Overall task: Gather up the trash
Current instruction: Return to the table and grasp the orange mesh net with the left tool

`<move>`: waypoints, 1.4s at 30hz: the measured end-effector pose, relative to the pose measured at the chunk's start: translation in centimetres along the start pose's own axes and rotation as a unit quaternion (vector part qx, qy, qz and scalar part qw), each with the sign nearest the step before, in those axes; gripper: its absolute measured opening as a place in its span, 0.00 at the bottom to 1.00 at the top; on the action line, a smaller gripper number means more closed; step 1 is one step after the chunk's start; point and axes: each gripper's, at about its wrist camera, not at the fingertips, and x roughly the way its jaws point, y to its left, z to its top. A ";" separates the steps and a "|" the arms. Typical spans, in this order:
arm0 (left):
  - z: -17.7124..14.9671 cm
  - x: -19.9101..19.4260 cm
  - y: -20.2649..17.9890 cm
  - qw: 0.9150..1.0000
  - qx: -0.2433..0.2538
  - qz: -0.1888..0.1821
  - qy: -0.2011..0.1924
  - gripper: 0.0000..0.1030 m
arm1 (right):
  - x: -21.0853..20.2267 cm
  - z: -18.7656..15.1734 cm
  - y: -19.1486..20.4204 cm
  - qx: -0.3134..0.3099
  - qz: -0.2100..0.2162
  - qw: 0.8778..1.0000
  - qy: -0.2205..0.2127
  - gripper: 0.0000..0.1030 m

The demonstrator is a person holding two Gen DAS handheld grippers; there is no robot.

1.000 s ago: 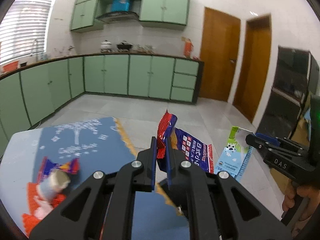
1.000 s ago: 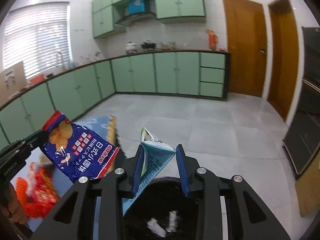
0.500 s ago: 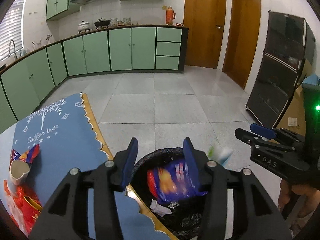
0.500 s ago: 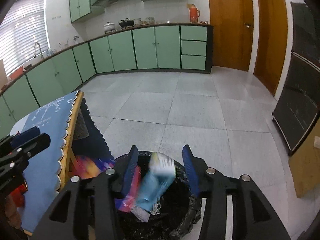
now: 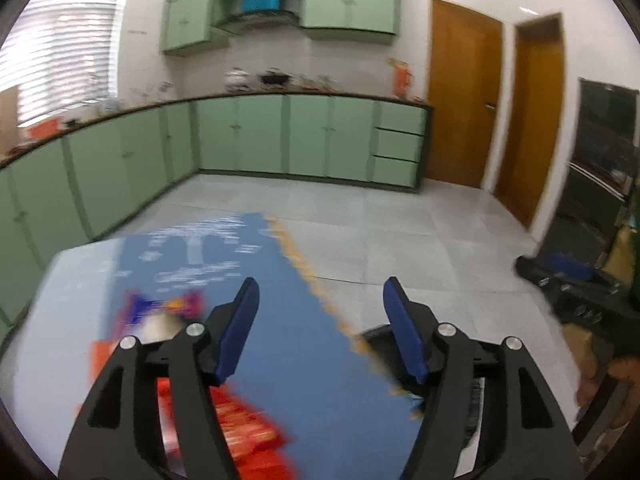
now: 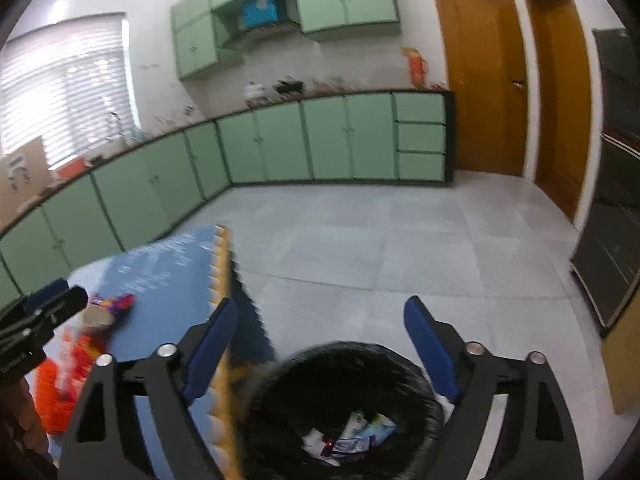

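My left gripper (image 5: 322,312) is open and empty above the blue tablecloth (image 5: 248,280). Left of it lie a paper cup (image 5: 158,326) beside a small blue-purple wrapper (image 5: 160,306), and a red wrapper (image 5: 240,436) under the left finger. My right gripper (image 6: 320,334) is open and empty above the black trash bin (image 6: 344,408) on the floor beside the table; wrappers (image 6: 352,436) lie inside the bin. The right wrist view also shows the cup (image 6: 96,317), the small wrapper (image 6: 114,302) and red wrappers (image 6: 60,384) on the table.
Green cabinets (image 6: 280,148) line the far wall and the left side. Two wooden doors (image 6: 484,80) stand at the right, with a dark appliance (image 6: 616,220) at the far right. The table's scalloped yellow edge (image 6: 222,272) runs beside the bin. The floor is grey tile (image 6: 400,248).
Both grippers opened and dropped the blue chip bag and the carton into the bin. The left gripper has since swung back left over the table; both jaws stand wider now.
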 end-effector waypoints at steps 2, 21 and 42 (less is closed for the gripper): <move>-0.5 -1.7 2.2 0.999 -0.006 0.031 -0.005 0.67 | -0.4 0.2 2.4 -0.006 0.023 1.000 -0.010 0.92; -10.7 -6.0 14.3 0.986 -0.063 0.125 0.091 0.77 | -0.3 -6.6 17.6 -0.083 0.136 0.986 0.041 0.94; -11.3 -8.8 14.6 0.984 -0.106 0.128 0.061 0.12 | -1.6 -9.8 21.6 -0.148 0.168 0.972 0.073 0.82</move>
